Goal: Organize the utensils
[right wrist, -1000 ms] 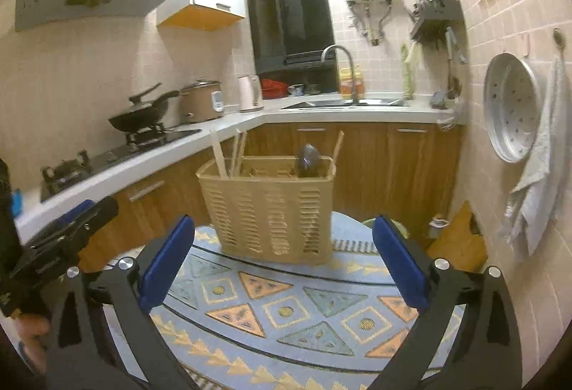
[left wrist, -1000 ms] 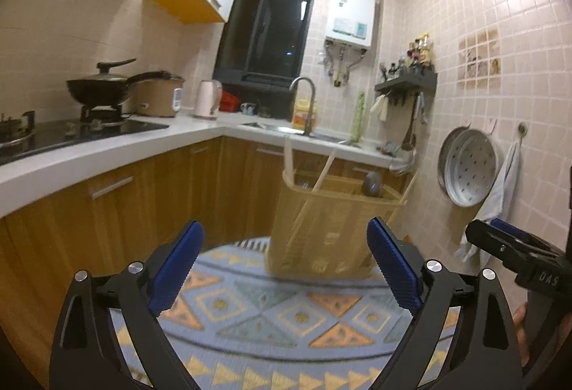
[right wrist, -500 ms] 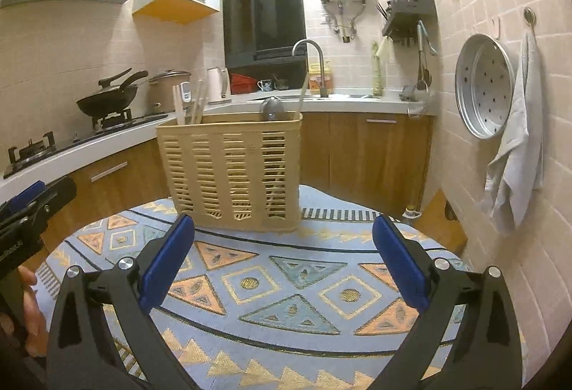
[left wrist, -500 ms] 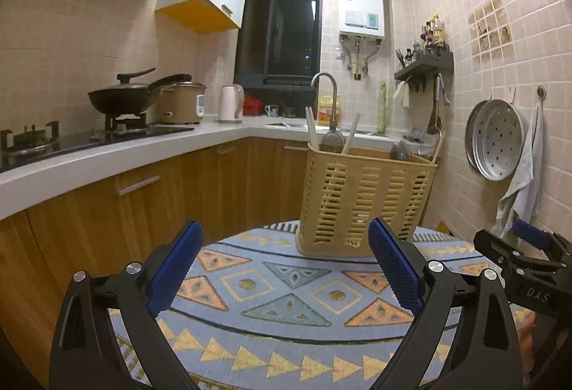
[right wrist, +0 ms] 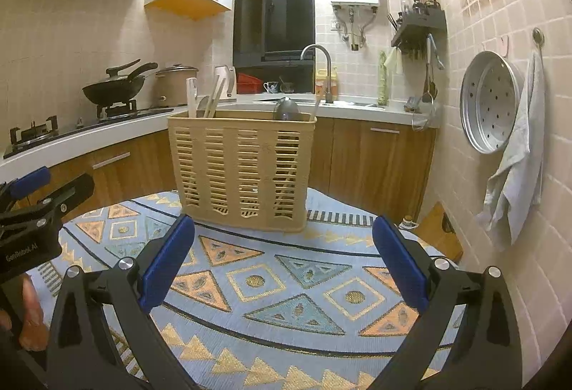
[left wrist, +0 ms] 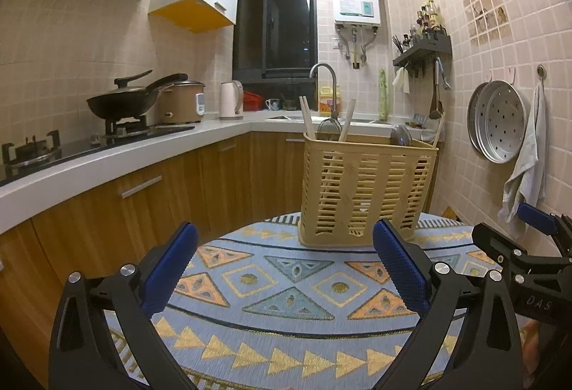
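A beige slotted utensil basket (left wrist: 364, 189) stands upright at the far side of a round table with a blue patterned cloth (left wrist: 286, 297); it also shows in the right wrist view (right wrist: 241, 171). Chopsticks (left wrist: 307, 118), spoons (left wrist: 400, 136) and a white spatula (right wrist: 191, 96) stick up out of it. My left gripper (left wrist: 284, 264) is open and empty, low over the cloth in front of the basket. My right gripper (right wrist: 282, 261) is open and empty too, facing the basket from the right side.
A kitchen counter (left wrist: 107, 154) with a stove, wok (left wrist: 121, 102), rice cooker and kettle runs along the left and back. A sink tap (left wrist: 323, 75) is behind the basket. A steamer tray (left wrist: 497, 121) and towel (left wrist: 525, 168) hang on the right wall.
Both cameras have dropped and levelled, so the cloth fills more of each view. The basket now stands upright and sharp on the table. Both grippers stay open.
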Demonstrator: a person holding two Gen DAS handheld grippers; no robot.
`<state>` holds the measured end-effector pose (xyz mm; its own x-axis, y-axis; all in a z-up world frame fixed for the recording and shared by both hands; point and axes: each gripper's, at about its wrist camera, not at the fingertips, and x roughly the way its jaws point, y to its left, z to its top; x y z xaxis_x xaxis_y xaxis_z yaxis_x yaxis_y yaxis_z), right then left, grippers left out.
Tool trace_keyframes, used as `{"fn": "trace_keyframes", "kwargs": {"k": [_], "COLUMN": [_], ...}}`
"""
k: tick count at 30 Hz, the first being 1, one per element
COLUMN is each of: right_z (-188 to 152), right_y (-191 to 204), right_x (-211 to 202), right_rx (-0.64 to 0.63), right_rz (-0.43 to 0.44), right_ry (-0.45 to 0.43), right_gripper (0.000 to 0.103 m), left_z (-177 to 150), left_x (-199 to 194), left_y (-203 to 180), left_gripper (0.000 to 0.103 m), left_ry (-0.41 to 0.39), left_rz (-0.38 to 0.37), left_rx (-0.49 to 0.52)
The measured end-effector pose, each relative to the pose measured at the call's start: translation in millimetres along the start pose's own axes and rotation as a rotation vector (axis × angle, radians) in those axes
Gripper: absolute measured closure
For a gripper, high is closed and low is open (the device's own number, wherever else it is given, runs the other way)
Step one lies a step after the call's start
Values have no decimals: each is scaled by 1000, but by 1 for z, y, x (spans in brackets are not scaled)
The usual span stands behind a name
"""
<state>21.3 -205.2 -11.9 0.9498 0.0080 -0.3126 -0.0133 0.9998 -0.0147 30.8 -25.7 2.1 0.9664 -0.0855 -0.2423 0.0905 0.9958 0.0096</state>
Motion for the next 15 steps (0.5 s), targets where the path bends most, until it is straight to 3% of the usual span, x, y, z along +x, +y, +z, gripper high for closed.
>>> {"fn": "trace_keyframes", "kwargs": {"k": [15], "right_z": [-1], "right_y": [-3], "right_x": [-1], "right_rx": [12], "right_rz": [6], "right_ry": [9], "right_gripper": [8], "left_z": [0], "left_x": [-1], "left_y": [-2], "left_gripper": [8], "left_ry": [-2], "left_rz": [3], "left_rx": [12]}}
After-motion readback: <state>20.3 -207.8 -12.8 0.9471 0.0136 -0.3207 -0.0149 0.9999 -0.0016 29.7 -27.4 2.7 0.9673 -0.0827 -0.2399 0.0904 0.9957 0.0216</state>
